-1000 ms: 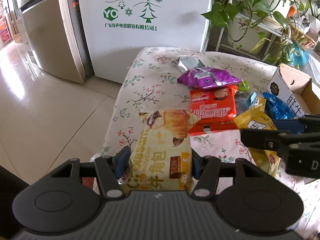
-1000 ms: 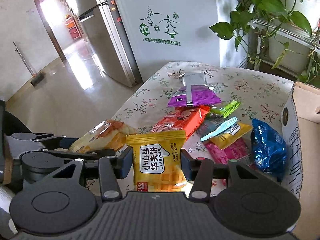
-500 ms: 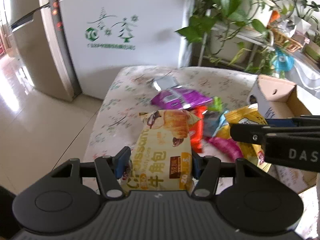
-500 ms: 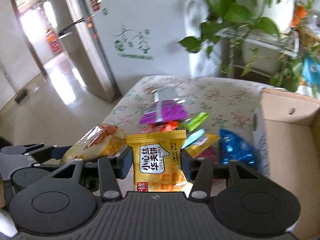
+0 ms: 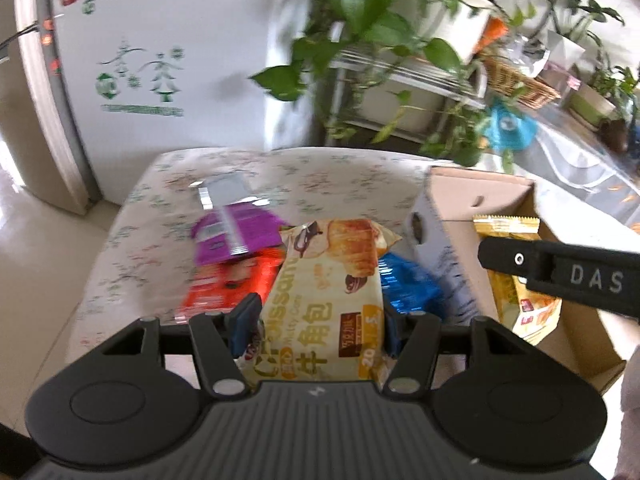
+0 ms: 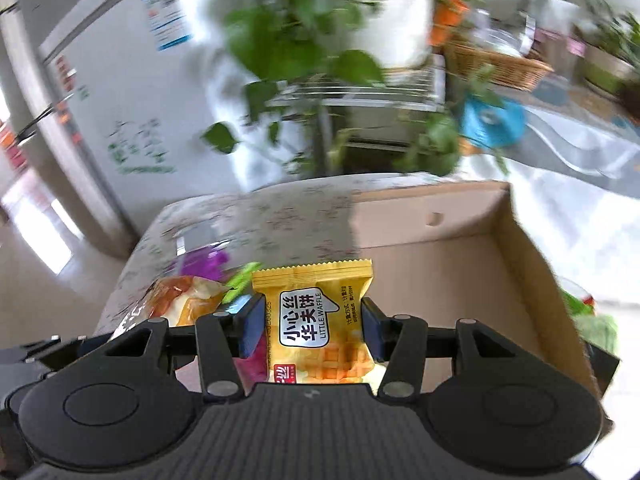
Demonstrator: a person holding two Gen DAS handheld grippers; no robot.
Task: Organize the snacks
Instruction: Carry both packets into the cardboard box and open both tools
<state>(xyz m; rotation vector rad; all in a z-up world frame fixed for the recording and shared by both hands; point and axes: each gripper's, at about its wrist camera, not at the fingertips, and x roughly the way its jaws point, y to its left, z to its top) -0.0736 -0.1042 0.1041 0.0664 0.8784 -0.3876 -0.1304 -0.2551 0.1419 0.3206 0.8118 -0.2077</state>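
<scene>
My left gripper (image 5: 316, 324) is shut on a cream croissant bread pack (image 5: 324, 296) and holds it above the snack pile, just left of the cardboard box (image 5: 476, 196). My right gripper (image 6: 314, 324) is shut on a yellow waffle pack (image 6: 316, 320) and holds it over the open box (image 6: 532, 248); the pack also shows in the left wrist view (image 5: 516, 300), over the box. On the floral tablecloth (image 5: 320, 172) lie a purple pack (image 5: 232, 232), an orange-red pack (image 5: 232, 280), a blue pack (image 5: 412, 284) and a silver pack (image 5: 224, 190).
A white fridge (image 5: 160, 60) stands behind the table. A plant shelf with hanging leaves (image 5: 380, 40) is at the back right. A wicker basket (image 5: 516, 80) sits on the shelf. The table's left edge drops to tiled floor (image 5: 36, 260).
Both grippers have swung to the right with their packs. The right gripper now holds the waffle pack over the box; the left has come close to the box's side.
</scene>
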